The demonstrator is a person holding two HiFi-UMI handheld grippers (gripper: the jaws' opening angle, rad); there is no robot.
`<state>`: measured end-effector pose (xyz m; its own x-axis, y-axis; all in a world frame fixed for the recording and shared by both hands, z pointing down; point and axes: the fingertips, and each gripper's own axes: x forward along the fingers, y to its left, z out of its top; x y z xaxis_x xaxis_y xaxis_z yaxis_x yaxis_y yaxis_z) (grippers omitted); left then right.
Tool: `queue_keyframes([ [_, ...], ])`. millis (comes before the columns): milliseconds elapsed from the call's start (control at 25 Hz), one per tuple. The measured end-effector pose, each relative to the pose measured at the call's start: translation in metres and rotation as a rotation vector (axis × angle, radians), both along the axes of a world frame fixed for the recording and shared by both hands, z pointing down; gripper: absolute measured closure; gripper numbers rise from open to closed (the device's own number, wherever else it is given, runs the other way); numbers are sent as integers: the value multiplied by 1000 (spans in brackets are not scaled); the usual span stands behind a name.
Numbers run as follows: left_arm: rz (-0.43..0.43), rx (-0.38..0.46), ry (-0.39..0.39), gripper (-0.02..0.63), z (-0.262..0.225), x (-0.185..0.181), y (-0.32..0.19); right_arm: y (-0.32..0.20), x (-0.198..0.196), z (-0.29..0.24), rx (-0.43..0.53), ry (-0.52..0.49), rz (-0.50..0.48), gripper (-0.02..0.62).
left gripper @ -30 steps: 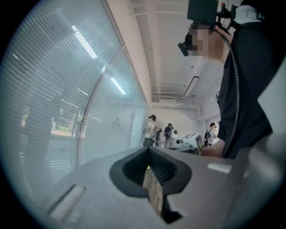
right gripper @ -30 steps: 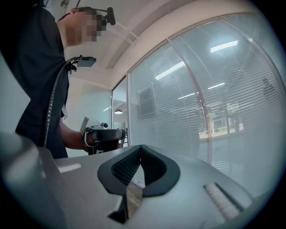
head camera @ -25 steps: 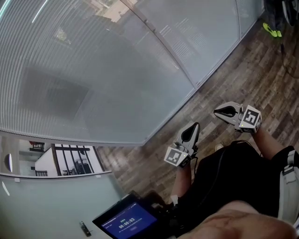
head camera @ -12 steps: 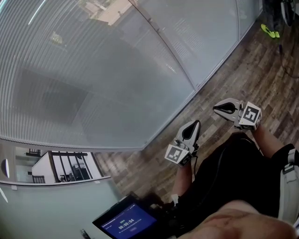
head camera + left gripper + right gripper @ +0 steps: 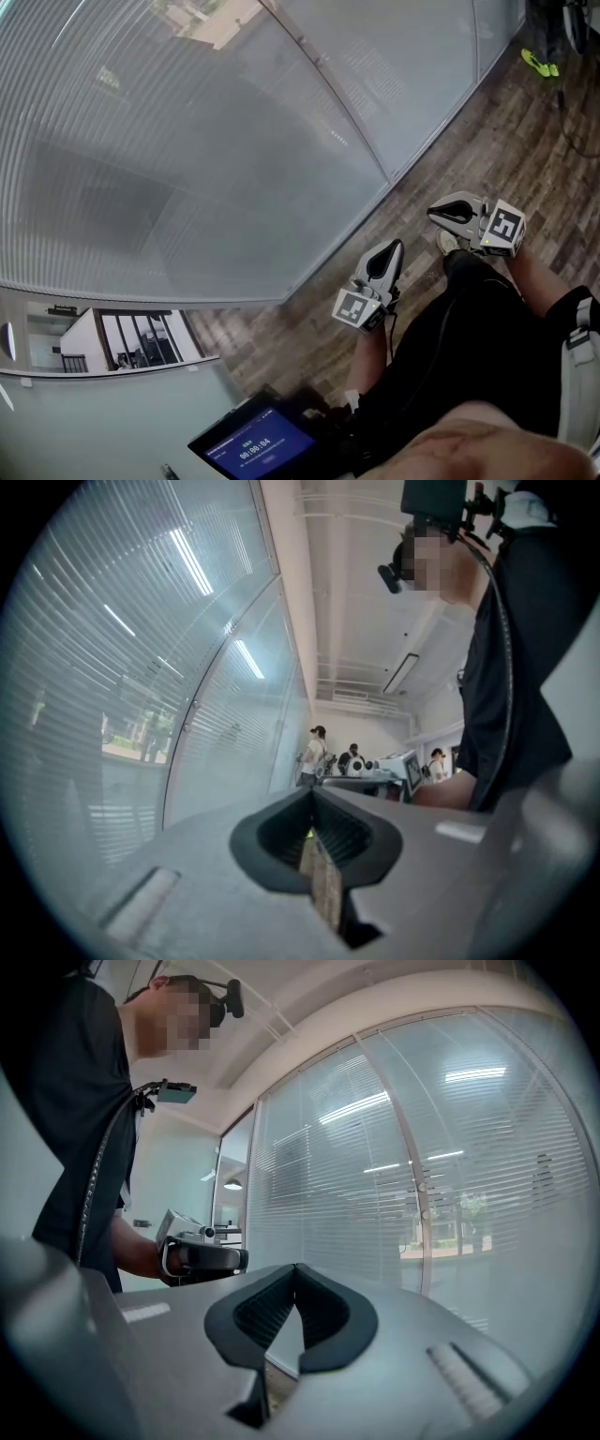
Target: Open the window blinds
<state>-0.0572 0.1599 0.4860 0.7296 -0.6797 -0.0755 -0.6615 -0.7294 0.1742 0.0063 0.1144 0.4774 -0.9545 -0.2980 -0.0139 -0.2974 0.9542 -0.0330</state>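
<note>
I hold both grippers about level over the dark wood-plank floor (image 5: pixel 525 131): my left gripper (image 5: pixel 387 255) sits close in front of my black-clad body and my right gripper (image 5: pixel 444 215) just beyond it to the right, each with its fingers pressed together and nothing between them. Low beside me glows a blue-screened tablet (image 5: pixel 251 444). The lowered pale-grey slatted window blinds (image 5: pixel 187 141) fill the curved glass wall ahead, well apart from both grippers, and a neon-yellow shoe (image 5: pixel 542 62) lies on the floor near its far end.

Office: blind-covered glass walls (image 5: pixel 234 141), wood-plank floor (image 5: pixel 525 122), distant desk monitor (image 5: pixel 411 770)
</note>
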Motion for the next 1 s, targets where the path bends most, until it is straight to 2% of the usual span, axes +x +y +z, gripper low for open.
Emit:
queue_keyframes([
  [480,-74,-14,-26,604,-5,-16,-51,-64,-24,-12,24,-19,-63,589],
  [760,-126,-3,-43,604,-15,-32,-109,-120,-42,-22,22,-36,-119,589],
  [1000,-155,-9,-45,604,-21,-32,-147,-159,-49,-29,15,-49,-163,589],
])
